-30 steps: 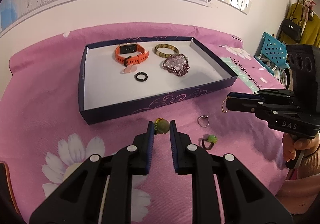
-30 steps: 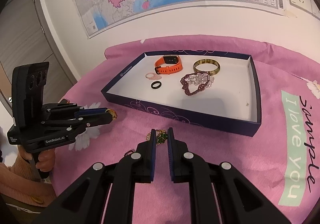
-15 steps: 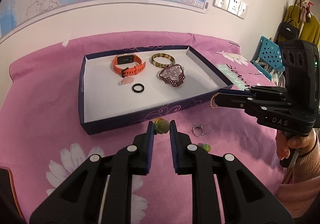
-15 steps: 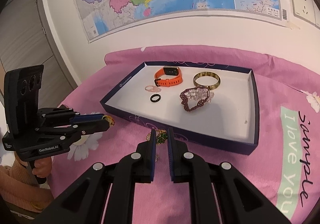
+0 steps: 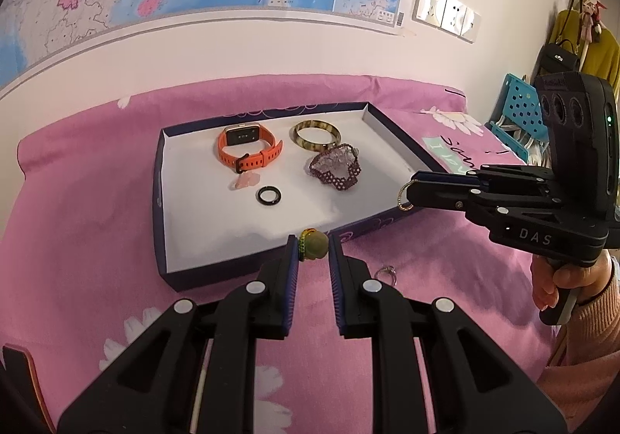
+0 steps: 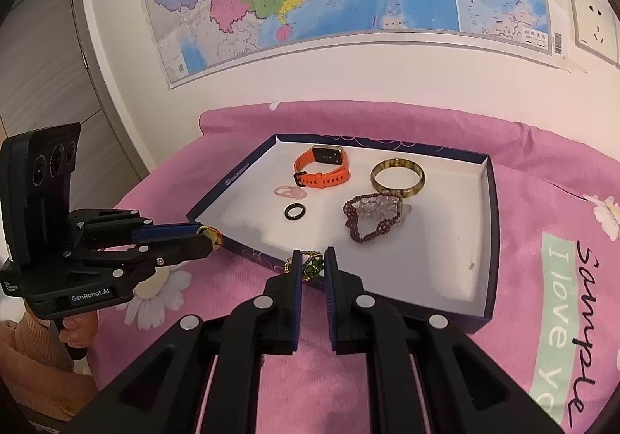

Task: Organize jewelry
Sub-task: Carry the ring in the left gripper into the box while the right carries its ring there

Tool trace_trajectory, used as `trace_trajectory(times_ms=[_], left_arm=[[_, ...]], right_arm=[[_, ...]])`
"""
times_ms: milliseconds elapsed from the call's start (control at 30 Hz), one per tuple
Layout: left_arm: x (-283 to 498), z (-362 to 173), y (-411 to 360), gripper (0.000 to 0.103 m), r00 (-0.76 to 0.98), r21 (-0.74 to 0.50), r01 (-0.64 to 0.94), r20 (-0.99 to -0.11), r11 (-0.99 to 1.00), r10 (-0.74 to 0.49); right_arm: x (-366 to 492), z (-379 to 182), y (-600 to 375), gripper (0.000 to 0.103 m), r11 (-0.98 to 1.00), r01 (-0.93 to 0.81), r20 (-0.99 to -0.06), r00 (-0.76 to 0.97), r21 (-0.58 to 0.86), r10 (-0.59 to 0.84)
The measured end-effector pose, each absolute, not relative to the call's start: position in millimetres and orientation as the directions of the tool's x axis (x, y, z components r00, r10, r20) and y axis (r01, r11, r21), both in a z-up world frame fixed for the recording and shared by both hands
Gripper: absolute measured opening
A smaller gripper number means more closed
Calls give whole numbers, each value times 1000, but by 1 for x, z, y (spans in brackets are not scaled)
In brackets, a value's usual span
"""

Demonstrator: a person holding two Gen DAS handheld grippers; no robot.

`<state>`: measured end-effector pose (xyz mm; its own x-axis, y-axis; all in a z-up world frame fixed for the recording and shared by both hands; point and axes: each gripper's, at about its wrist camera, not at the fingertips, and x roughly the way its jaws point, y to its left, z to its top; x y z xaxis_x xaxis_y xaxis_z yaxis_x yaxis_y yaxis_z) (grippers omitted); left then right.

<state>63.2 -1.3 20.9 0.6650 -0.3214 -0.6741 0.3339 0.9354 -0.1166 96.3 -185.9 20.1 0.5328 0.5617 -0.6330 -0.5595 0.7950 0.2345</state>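
- Nearest to us, the left gripper [image 5: 313, 247] is clamped on a ring with a pale green stone [image 5: 314, 245], held over the near edge of the tray [image 5: 161, 209]. We judge the stone faces up and toward the tray, with the band's hole running roughly across the jaws, though the band is mostly hidden.
- The right gripper [image 6: 310, 264] pinches a gold ring with a dark green stone [image 6: 313, 266] — it too hangs above the tray's near edge, close to the near right corner as the left wrist view shows it. From that view the gold hoop hangs edge-on off the fingertip, its opening facing sideways.
- To do this step well, we would carry each ring clear over the rim before lowering, then let go low over bare white floor in the tray's near half, so neither ring bounces or rolls.
- One at a time seems wise — the two grippers sit close together here.
- Just beside the left fingers, a silver ring [image 5: 386, 272] lies loose on the pink cloth [image 5: 77, 240], outside the tray.
- Further in, mid-tray, lie a black ring [image 5: 269, 196] and a pale pink ring [image 5: 244, 181].
- Toward the far edge lie the beaded bracelet [image 5: 335, 171], the orange watch [image 5: 248, 151] and the bangle [image 5: 316, 135].
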Motion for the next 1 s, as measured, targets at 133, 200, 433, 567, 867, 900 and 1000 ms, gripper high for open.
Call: trace_trajectory(times_ms=[133,200,433,567,867,900,1000], left_arm=[[68,21,-2,16,664,-119,331,-675,936,-320],[70,21,-2,16,664,-118,328,-677,937,-317],[76,22,-3,16,666,-113,324,-677,939,-312],[78,23,-4,16,667,-115,322,-677,940,-311],[88,21,-5,16,665,-113,316,-682,942,-305],[89,20,-6,16,665,-113,315,-682,942,-304],[91,19,-7,16,664,-111,313,-684,943,-301]], right_arm=[[100,21,-185,10,794,-560,-632,532,236,563],[102,21,-185,10,795,-560,-634,532,233,561],[110,22,-185,10,800,-555,-637,537,227,553],[115,20,-185,10,806,-548,-643,540,223,544],[123,14,-185,10,813,-537,-651,538,225,535],[124,14,-185,10,814,-536,-651,538,225,535],[126,13,-184,10,815,-534,-653,538,225,533]])
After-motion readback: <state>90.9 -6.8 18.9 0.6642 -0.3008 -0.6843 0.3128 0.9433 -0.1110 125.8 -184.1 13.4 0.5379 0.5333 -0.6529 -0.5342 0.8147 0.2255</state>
